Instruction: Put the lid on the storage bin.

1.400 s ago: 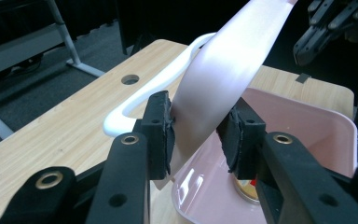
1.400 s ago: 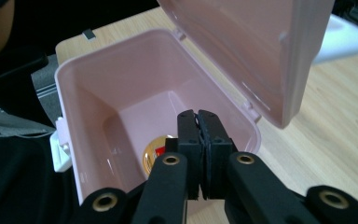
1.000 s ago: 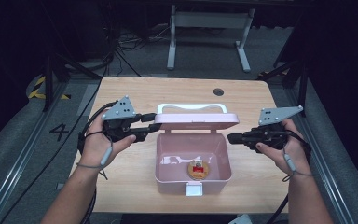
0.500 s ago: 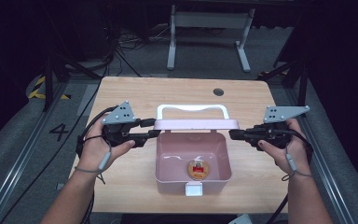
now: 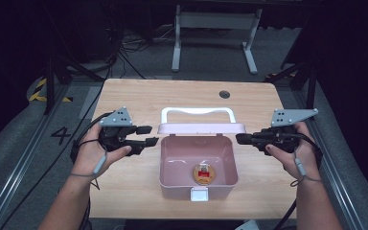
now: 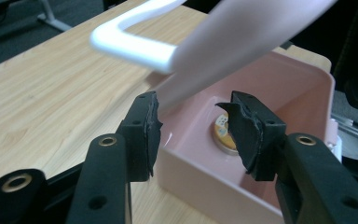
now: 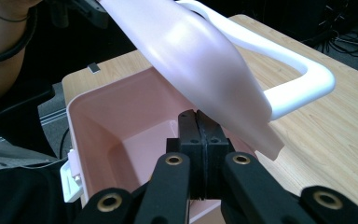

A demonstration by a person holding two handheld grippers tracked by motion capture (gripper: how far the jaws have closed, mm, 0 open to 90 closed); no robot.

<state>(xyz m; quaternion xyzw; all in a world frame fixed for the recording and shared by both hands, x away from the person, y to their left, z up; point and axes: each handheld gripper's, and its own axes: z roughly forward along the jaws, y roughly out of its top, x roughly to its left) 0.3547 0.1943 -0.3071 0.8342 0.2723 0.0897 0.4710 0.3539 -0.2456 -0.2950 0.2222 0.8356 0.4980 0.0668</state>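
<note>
While the pink box (image 5: pixel 196 165) sits in the middle of the tabletop (image 5: pixel 134 98) as it did a second ago, its lid (image 5: pixel 201 128) has dropped: a second ago it stood up from the back edge, and now we see it tilted forward over the cavity, with its white handle (image 5: pixel 197 113) beyond it. We judge that the work in hand is closing the box, and that the lid is roughly partway down, not yet seated.

The left hand-held gripper (image 5: pixel 147 135) has drawn slightly away from the box's left wall. Its jaws stand apart and hold nothing; in the left gripper view they frame the near corner of the box without touching it. The right hand-held gripper (image 5: pixel 240 139) has its jaws pressed together with nothing between them. It lies just beside the right end of the lid; we cannot tell whether the tip touches the lid.

A small round item (image 5: pixel 202 173) with a red label lies flat on the box floor, toward the front, and sits low enough that we expect the lid to clear it.

The white latch (image 5: pixel 199 193) at the front wall hangs free. We judge that the remaining steps are to bring the lid fully down and engage this latch.
</note>
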